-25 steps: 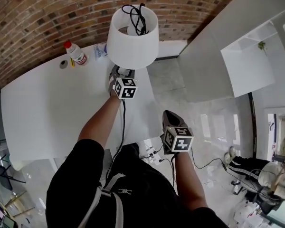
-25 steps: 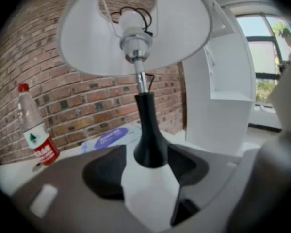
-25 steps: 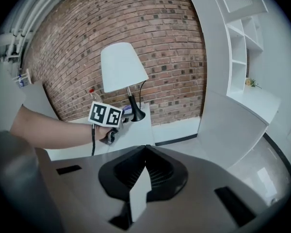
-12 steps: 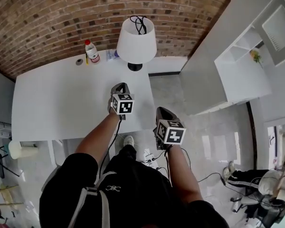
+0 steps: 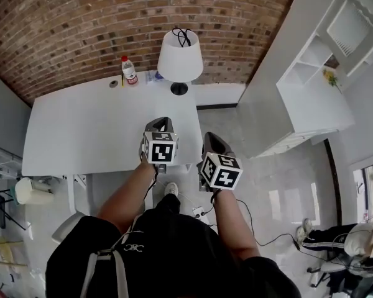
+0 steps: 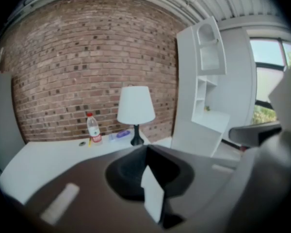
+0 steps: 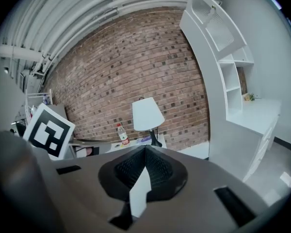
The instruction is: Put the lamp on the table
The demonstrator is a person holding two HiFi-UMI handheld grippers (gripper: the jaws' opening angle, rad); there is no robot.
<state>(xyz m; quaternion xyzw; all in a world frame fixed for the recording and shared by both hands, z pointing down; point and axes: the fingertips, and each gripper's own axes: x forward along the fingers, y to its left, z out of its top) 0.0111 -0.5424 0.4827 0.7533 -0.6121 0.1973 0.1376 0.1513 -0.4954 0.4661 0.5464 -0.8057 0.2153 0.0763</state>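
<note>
Looks done with the lamp (image 5: 180, 64): planted upright at the far right corner of the smooth white tabletop (image 5: 93, 129), by the brick wall (image 5: 81, 23), near a red-capped plastic bottle (image 5: 130, 71). Holding left gripper (image 5: 159, 124) and right gripper (image 5: 212, 143) well back from it, with jaws of both pressed together on nothing. Best to back away straight and gently, minding that tapered white shade (image 5: 180, 54) on a thin dark stem (image 6: 136, 131) and small round base (image 6: 136, 142), likely top-heavy, black cord (image 5: 184, 36) bundled in its top
</note>
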